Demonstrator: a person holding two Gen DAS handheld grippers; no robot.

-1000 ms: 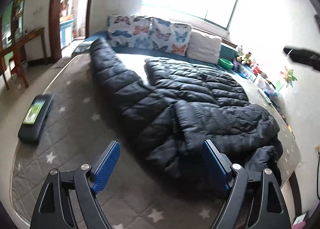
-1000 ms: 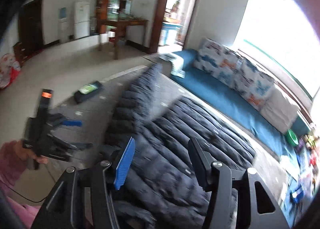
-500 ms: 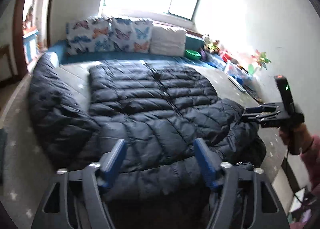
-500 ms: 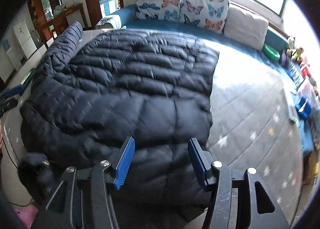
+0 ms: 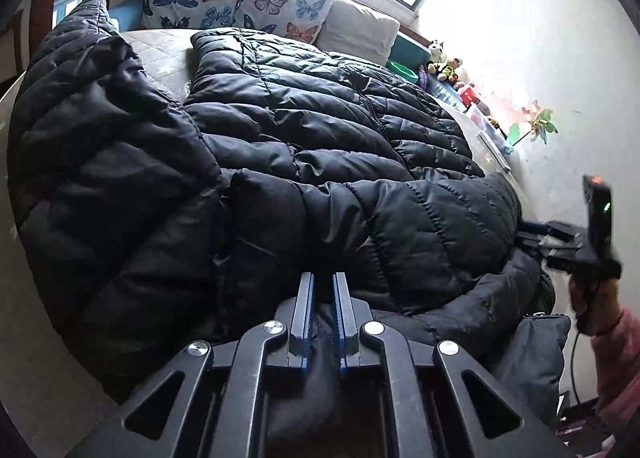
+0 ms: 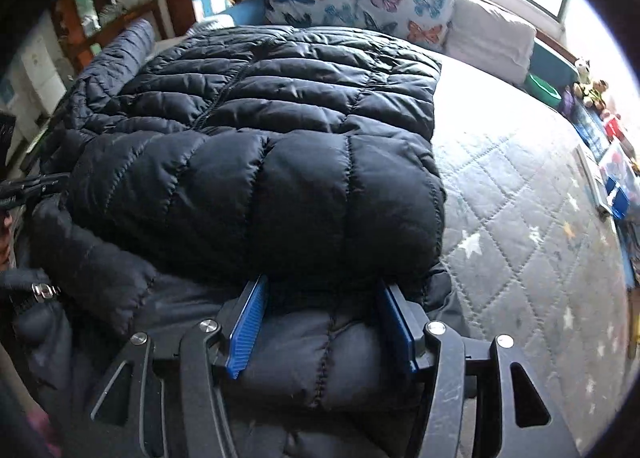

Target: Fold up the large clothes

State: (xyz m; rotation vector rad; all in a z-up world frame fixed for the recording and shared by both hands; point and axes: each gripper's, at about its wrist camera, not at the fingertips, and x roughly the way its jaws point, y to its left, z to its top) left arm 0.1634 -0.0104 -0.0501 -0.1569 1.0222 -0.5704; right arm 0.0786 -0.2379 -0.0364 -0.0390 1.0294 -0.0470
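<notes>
Because the coat (image 5: 304,145) is a puffy quilted down one, it will likely feel light for its bulk, soft and floppy, with a slick shell that could slide out of a shallow pinch. It lies spread across the bed (image 6: 520,217), one sleeve (image 5: 96,129) thrown out to the left and the near hem bunched at the bed's edge. A grip should take a deep bite of a seam or the hem, not the slippery padding alone. The left gripper (image 5: 323,298) is clenched on a thin fold of the near edge, jaws almost together. The right gripper (image 6: 320,322) is spread wide, a thick roll of coat lying between its jaws but not squeezed. Pillows (image 6: 360,1) line the far side under the window.
</notes>
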